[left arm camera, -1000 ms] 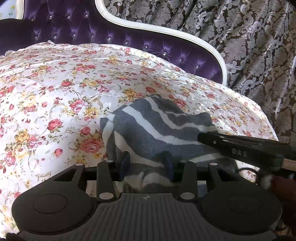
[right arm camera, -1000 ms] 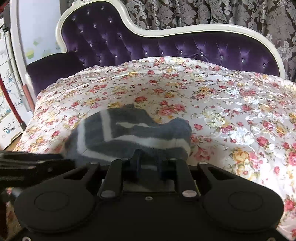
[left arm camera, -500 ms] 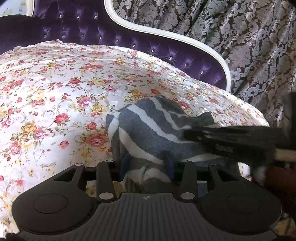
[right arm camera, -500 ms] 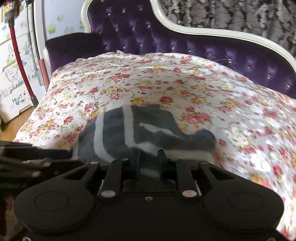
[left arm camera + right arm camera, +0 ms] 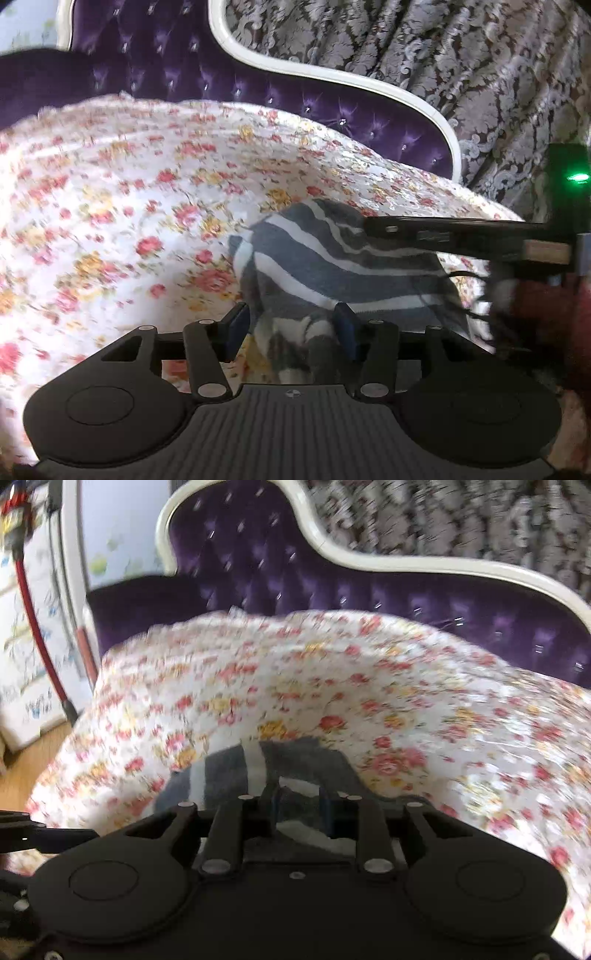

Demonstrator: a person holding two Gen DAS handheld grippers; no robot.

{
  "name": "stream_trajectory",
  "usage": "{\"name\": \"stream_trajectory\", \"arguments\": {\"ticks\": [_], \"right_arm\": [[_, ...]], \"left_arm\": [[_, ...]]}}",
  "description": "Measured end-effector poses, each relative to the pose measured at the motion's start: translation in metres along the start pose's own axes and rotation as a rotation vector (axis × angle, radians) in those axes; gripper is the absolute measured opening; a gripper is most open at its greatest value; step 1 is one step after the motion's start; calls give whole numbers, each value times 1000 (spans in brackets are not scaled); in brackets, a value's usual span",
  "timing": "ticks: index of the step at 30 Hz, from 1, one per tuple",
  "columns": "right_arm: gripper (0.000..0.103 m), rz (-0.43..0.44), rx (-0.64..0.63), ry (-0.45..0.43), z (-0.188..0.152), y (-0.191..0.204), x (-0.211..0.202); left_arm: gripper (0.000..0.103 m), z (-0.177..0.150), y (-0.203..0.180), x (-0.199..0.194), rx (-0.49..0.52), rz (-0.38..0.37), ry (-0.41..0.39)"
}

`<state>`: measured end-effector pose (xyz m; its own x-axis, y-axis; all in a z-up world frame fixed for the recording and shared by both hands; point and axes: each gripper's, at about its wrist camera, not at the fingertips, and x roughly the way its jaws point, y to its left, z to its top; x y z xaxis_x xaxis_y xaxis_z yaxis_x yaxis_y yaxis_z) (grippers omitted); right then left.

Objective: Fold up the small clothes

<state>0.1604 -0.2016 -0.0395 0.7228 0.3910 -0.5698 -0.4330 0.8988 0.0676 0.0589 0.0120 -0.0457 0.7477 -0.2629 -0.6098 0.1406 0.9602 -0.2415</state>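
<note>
Grey knitted fabric with white stripes, a small garment (image 5: 332, 266), is seen bunched on a white quilted bedspread printed with red and yellow flowers (image 5: 110, 221), in the lower middle of both views. In the left wrist view the left gripper (image 5: 291, 330) is shown with its blue-padded fingers (image 5: 345, 328) apart; a hanging fold of the garment lies between them, and whether the pads press on it cannot be told. Only this view shows the right gripper (image 5: 443, 232) from the side, as a dark bar across the garment's right part, with a green light at the right edge. In the right wrist view the right gripper (image 5: 299, 805) is shown with its fingers (image 5: 271, 805) apart and garment cloth between them; contact cannot be judged through the blur. Only this view shows a wooden floor (image 5: 22, 775) and pale drawn-on boards at the left. A purple tufted velvet headboard with a cream frame (image 5: 332, 587) and a grey damask curtain (image 5: 480, 92) are seen in both.

Compared with the earlier frames, both pairs of jaws have just been opening, wider gaps are seen, and the garment sits lower and nearer in the right view.

The garment's near edge is hidden behind each gripper body, and both frames are smeared.
</note>
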Motion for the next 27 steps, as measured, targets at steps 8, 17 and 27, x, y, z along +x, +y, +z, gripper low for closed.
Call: {"name": "stream_trajectory", "arguments": {"ticks": [8,17,27], "right_arm": [[49,-38,5,49,-53,22,-61],[53,-89,-28,52,-73,42,-89],[97,-40,205,-7,-76,29,-130]], "left_arm": [[57,-14,5,-5,1,18,47],[66,-20,35,-14,-206,25,74],[67,-21,22,-53,-126,136,39]]}}
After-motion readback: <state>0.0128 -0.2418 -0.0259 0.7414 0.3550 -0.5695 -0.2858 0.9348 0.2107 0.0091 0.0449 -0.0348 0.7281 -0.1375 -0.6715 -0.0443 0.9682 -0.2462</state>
